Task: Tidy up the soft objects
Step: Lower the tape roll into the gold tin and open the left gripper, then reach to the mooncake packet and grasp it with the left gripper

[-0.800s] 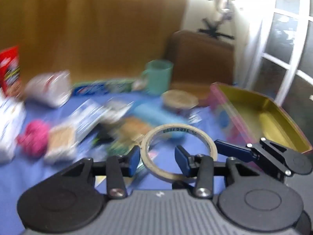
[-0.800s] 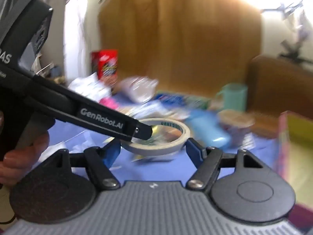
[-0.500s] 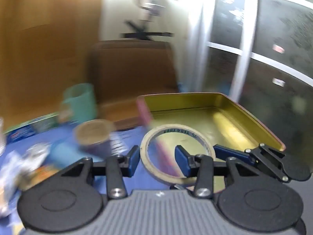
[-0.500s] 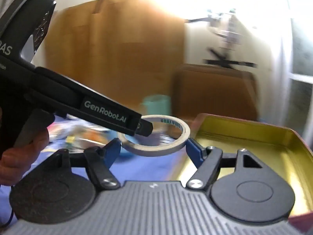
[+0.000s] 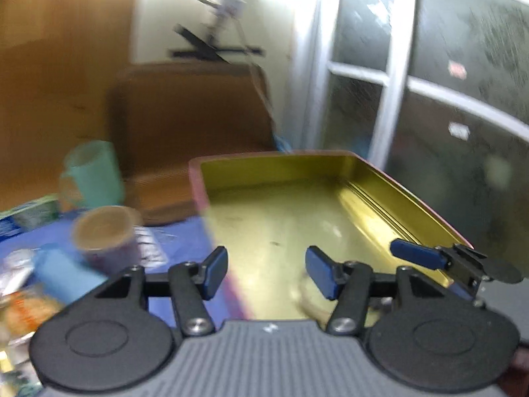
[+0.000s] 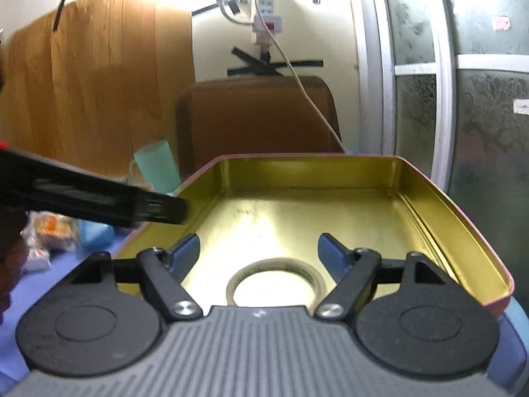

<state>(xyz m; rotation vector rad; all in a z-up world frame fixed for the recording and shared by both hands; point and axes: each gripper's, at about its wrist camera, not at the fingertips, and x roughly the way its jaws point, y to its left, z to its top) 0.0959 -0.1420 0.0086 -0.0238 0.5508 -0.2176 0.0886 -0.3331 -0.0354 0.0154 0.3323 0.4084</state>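
Just one tape roll, one tin

Both wrist views look closely down into the gold tin.

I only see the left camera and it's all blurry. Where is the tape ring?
Observer: The tape lies flat on the floor of the tin, near its front.
Operator: Is the right gripper squeezing it?
Observer: No. The right gripper is open, and its fingers stand clear of the tape.
Operator: What's the white streak on the wall?
Observer: A cable that hangs from a socket and runs down behind the tin.
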